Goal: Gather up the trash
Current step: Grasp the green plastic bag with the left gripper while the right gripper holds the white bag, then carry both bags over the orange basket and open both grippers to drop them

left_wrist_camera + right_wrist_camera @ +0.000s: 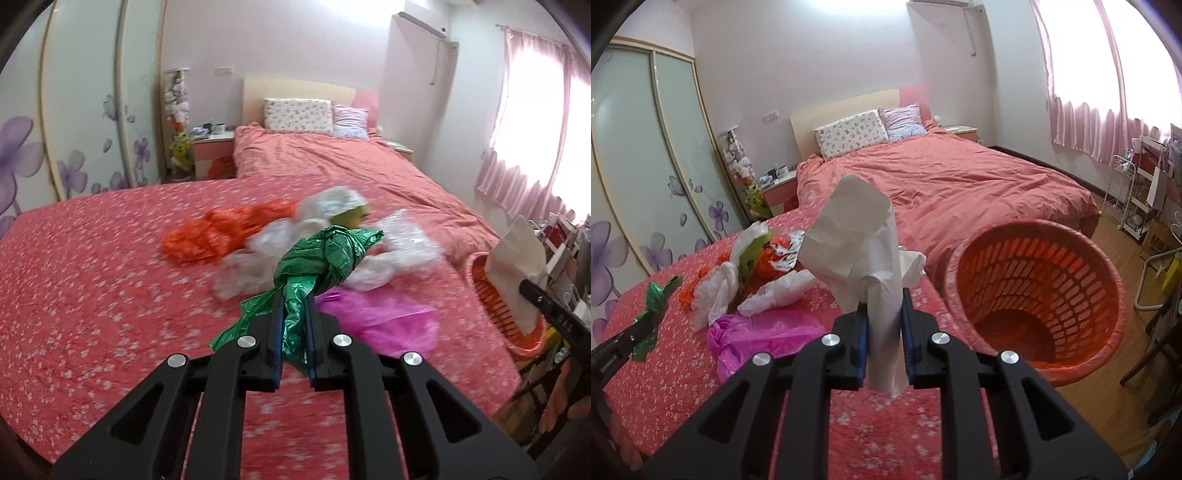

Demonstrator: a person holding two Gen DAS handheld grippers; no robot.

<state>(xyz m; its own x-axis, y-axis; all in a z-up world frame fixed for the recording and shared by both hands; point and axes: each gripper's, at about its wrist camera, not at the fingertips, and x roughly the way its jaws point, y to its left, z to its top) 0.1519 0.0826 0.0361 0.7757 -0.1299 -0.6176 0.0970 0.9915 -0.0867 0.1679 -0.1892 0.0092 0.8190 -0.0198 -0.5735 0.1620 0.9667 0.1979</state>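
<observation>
My left gripper (295, 301) is shut on a crumpled green plastic bag (325, 254) and holds it above the pink bedspread; it also shows in the right wrist view (655, 306). My right gripper (884, 299) is shut on a crumpled white paper (857, 236), just left of the orange slatted basket (1108, 295). The paper and basket (495, 295) also show at the right of the left wrist view. On the bed lie a magenta bag (764, 336), clear plastic bags (716, 284) and an orange bag (214, 236).
The pink flowered bedspread (92, 277) fills the foreground, with a made bed (942, 184) and pillows behind. A flowered wardrobe (646, 166) stands at the left. A white wire rack (1137, 195) and clutter stand at the right, under the curtained window.
</observation>
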